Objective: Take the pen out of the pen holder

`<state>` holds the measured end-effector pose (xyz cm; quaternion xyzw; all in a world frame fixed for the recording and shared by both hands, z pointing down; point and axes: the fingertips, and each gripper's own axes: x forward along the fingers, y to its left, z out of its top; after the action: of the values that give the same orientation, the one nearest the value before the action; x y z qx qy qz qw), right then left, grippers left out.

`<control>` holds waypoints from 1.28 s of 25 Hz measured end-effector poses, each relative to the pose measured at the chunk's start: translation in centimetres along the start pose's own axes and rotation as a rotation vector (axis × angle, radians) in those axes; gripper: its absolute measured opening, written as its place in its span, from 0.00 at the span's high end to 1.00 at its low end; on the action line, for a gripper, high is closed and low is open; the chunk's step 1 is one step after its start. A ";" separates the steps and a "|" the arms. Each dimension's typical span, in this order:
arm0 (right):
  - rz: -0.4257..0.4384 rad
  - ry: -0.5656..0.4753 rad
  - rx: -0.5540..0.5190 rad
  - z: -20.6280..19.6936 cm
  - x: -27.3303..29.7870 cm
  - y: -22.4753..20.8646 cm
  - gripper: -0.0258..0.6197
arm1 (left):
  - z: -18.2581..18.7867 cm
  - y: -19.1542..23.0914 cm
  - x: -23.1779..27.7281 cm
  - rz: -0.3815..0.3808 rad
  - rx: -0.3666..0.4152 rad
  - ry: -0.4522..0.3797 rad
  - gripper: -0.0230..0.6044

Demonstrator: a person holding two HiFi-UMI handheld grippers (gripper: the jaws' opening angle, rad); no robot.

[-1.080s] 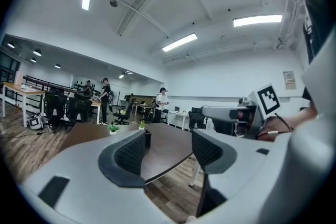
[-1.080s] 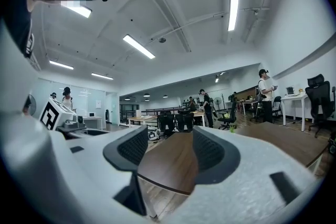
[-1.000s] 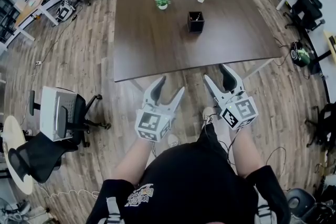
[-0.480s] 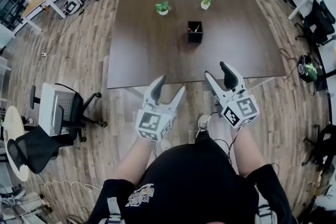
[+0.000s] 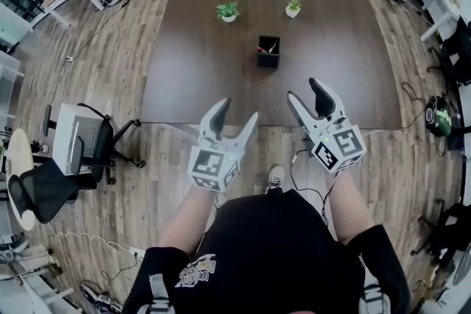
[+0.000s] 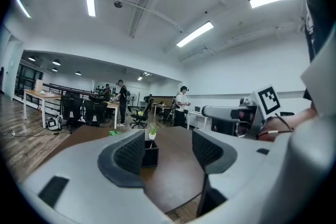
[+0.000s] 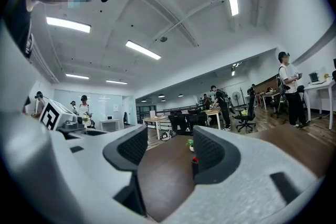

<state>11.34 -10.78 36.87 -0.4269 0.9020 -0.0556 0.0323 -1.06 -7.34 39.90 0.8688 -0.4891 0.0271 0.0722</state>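
An open office with a wood-plank floor [image 5: 110,48] holds a dark brown table [image 5: 206,70] in the middle. The black square pen holder [image 5: 268,53] stands upright on it, a little past the centre, towards the far edge. A pen [image 5: 271,48] sticks up out of the holder's open top, with something red beside it – both too small to make out further. Two small potted plants sit beyond the holder near the far edge, the left plant [image 5: 228,11] and the right plant [image 5: 294,7], both well apart from it.

Nearer the person, the left gripper [image 5: 237,112] hangs over the floor just short of the table's near edge. Its jaws are spread wide with nothing between them; its own view shows the holder far off, past the left jaw. The right gripper [image 5: 304,90] reaches just over the near edge – its jaws equally wide apart and empty – and its view shows the holder partly hidden behind the right jaw. Neither gripper is near the holder.

A grey office chair [image 5: 81,147] stands on the floor off the table's left corner.
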 end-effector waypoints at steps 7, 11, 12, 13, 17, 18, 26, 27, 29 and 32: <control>0.081 0.007 0.009 0.7 1.3 -3.5 0.54 | 0.5 -0.7 3.6 0.075 -0.001 -0.008 0.56; 0.117 0.011 0.024 0.5 2.5 -5.2 0.55 | 0.7 -0.3 5.4 0.115 0.003 -0.006 0.56; 0.126 0.015 0.027 0.4 2.8 -5.5 0.55 | 0.7 -0.1 5.8 0.125 0.003 -0.006 0.56; 0.134 0.017 0.031 0.4 3.0 -5.9 0.55 | 0.8 0.0 6.1 0.135 0.003 -0.005 0.56; 0.138 0.016 0.045 0.2 3.4 -7.5 0.56 | 1.0 0.4 7.5 0.156 0.006 0.001 0.56; 0.134 0.015 0.049 0.3 3.4 -7.9 0.56 | 0.9 0.5 7.8 0.157 0.008 0.005 0.56; 0.102 0.010 0.065 0.1 4.1 -9.8 0.58 | 0.1 1.6 10.8 0.142 0.015 0.033 0.56; 0.095 0.011 0.064 0.1 4.3 -10.1 0.58 | -0.1 1.9 11.2 0.138 0.013 0.035 0.56; 0.077 0.012 0.065 -0.1 4.6 -10.7 0.58 | -0.4 2.5 12.2 0.127 0.006 0.039 0.56; 0.052 0.020 0.064 -0.5 5.2 -11.2 0.58 | -1.2 3.4 13.6 0.108 -0.006 0.049 0.56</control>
<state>16.59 -21.81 38.77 -0.4015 0.9108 -0.0878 0.0383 3.10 -20.39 42.99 0.8401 -0.5334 0.0506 0.0850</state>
